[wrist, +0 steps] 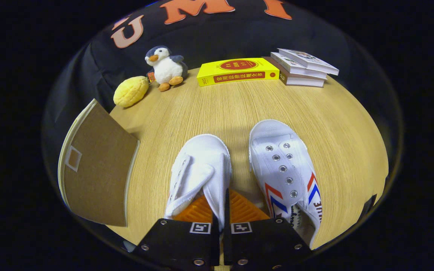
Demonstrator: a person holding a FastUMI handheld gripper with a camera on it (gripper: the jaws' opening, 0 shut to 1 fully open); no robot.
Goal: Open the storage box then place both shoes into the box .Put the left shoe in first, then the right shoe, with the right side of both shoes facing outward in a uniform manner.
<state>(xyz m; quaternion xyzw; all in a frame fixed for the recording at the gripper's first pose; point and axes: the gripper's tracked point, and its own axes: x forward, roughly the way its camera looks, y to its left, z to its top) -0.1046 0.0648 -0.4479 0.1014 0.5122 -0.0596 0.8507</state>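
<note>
Two white canvas shoes lie side by side on the wooden table (239, 109), toes pointing away from me. The left one (202, 162) is tipped onto its side, and my gripper (222, 201) is shut on its side wall, with the fabric pinched between both fingers. The right shoe (285, 165), with metal eyelets and red and blue chevrons, rests flat just right of the fingers. The storage box (96, 177) stands to the left of the shoes, showing a brown panel with a pale rim; I cannot tell its inside.
Along the far edge of the table are a yellow bun-shaped plush (130, 91), a penguin plush (166, 67), a yellow book (237, 70) and a stack of books (301, 67). Bare wood lies between the shoes and these.
</note>
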